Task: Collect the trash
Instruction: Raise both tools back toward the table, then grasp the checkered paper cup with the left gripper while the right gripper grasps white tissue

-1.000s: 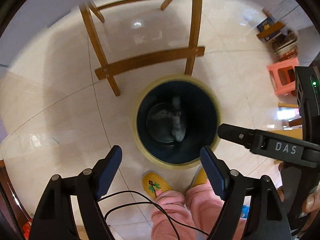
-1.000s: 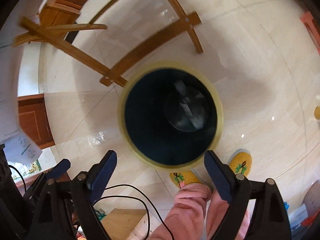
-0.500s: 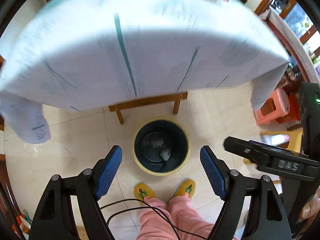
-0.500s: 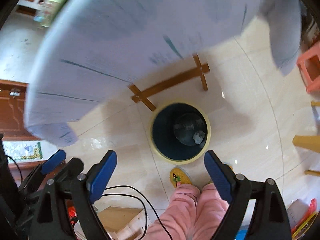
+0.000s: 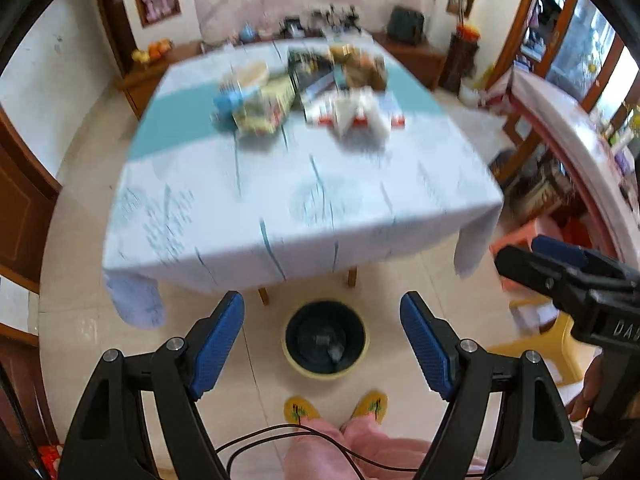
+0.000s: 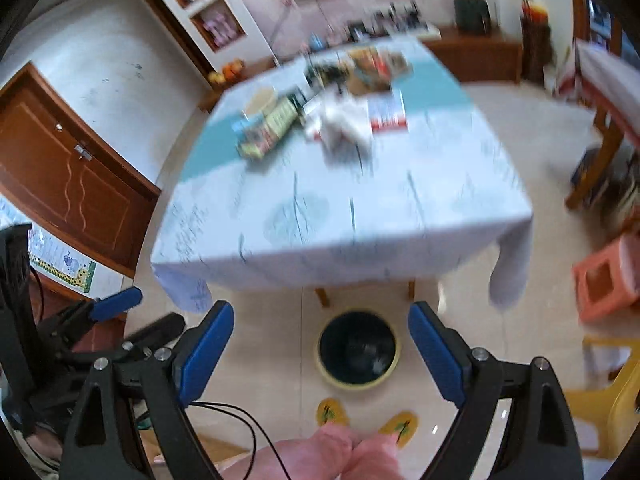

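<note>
Down on the tiled floor, just before the table (image 5: 280, 200), stood the round trash bin (image 5: 325, 340), something pale at its bottom. Both the left gripper (image 5: 322, 350) and the right gripper (image 6: 320, 354) hung above it, fingers spread wide, holding nothing. Blurred clutter (image 6: 336, 120) lay on the tablecloth.

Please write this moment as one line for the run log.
left claw: open, empty | right claw: open, empty | trash bin: on floor before table | clutter: on table, blurred
</note>
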Tool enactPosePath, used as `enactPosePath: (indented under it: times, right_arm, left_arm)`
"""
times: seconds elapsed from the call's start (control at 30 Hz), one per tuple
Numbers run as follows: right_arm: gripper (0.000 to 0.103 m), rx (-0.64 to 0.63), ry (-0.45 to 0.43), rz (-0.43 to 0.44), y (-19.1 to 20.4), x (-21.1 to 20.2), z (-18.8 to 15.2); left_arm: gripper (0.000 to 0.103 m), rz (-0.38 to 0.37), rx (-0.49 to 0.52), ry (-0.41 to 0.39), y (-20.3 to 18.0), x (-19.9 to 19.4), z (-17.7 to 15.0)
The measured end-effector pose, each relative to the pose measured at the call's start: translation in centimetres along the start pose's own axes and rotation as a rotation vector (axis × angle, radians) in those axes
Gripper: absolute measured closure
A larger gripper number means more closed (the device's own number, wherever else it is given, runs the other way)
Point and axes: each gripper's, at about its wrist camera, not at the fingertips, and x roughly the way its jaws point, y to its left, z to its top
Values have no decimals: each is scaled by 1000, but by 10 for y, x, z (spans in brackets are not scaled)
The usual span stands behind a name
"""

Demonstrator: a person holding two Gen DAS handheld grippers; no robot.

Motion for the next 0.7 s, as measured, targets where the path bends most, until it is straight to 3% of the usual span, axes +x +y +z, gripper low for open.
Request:
enactPosePath:
  times: [0.17,0.33,0.5,0.7]
  right_arm:
    - [13,-35,-53,18,4,-21,17]
    - [13,-82,-79,-13,9,-25,40]
    - [13,-88,-93,-37,12,-18,62]
    - [13,-47,-74,-125,17,21,100]
  left_arm:
    - [24,5,-56,-79,6,-39,25]
    - [24,16,-94,-91,22,-51,50]
    - [24,48,-86,-106,44,-46,77]
    - [24,50,-60,-124,86,-14,132]
